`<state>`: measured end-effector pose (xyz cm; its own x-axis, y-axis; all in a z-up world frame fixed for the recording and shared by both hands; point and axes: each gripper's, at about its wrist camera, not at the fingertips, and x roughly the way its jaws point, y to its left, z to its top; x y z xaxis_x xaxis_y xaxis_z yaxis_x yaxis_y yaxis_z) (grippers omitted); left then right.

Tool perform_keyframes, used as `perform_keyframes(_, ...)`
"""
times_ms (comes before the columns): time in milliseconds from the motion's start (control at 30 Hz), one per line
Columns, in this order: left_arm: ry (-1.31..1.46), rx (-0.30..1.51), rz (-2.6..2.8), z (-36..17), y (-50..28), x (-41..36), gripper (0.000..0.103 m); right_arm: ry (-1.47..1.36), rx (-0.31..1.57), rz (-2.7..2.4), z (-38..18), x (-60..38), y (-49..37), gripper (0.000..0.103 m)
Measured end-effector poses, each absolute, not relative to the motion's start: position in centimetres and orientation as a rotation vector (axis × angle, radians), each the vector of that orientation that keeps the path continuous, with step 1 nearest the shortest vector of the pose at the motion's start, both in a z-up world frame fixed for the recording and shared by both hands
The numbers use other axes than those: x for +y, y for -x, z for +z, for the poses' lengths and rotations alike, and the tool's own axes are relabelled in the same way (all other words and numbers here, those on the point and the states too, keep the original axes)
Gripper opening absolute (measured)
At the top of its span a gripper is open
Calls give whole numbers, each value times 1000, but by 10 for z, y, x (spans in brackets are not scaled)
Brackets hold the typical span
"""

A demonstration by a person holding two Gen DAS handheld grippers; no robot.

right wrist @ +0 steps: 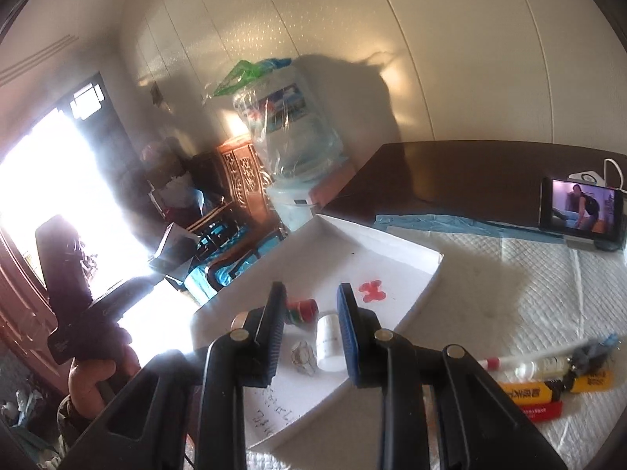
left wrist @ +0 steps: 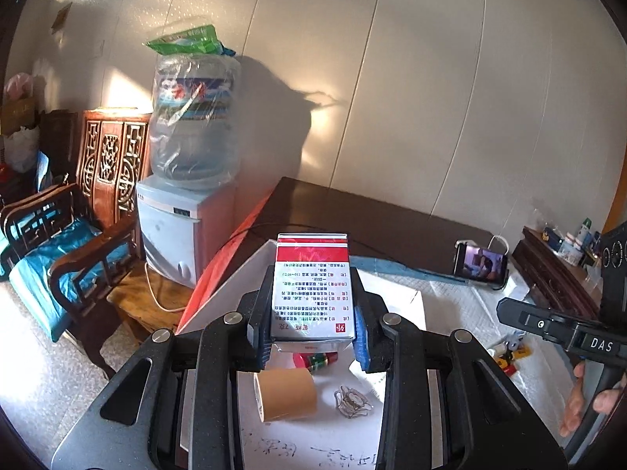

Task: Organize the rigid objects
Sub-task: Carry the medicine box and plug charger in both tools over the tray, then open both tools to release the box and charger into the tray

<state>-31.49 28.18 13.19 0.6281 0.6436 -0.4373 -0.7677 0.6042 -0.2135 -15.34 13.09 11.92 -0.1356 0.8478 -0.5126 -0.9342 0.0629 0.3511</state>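
The left gripper [left wrist: 313, 309] clamps the medicine box [left wrist: 313, 290]; the right gripper [right wrist: 309, 313] is closed, empty. Lower the box flat into the white tray's [right wrist: 392, 243] far bare part.

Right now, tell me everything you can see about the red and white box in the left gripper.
The medicine box is a small cardboard carton, red band at its far end, white panel of small printed text facing up. It lies flat between the left gripper pads, clamped by its long sides and lifted above the white tray, touching nothing else.
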Motion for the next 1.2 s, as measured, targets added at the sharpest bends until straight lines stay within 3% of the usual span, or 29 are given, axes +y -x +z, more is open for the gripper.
perform_keyframes(100,414,344,815,124,310,283,31,216,718,1471,102,128,148,30)
perform_keyframes(167,427,347,804,117,309,283,31,321,733,1424,80,130,145,60)
perform_keyframes(200,428,347,802,115,309,283,31,363,747,1406,69,130,144,61)
perform_keyframes(400,417,362,793,110,304,278,31,563,775,1374,19,131,156,61)
perform_keyframes(600,411,365,789,111,304,275,31,640,737,1358,10,134,162,56)
perform_keyframes(700,413,359,784,111,304,274,31,689,714,1347,7,132,165,27)
perform_keyframes(733,411,359,783,112,303,273,31,685,734,1364,6,131,164,24)
perform_keyframes(900,379,371,783,113,298,267,31,592,723,1380,16,120,158,24)
perform_keyframes(1200,351,339,799,124,293,263,31,195,620,1470,99,114,151,25)
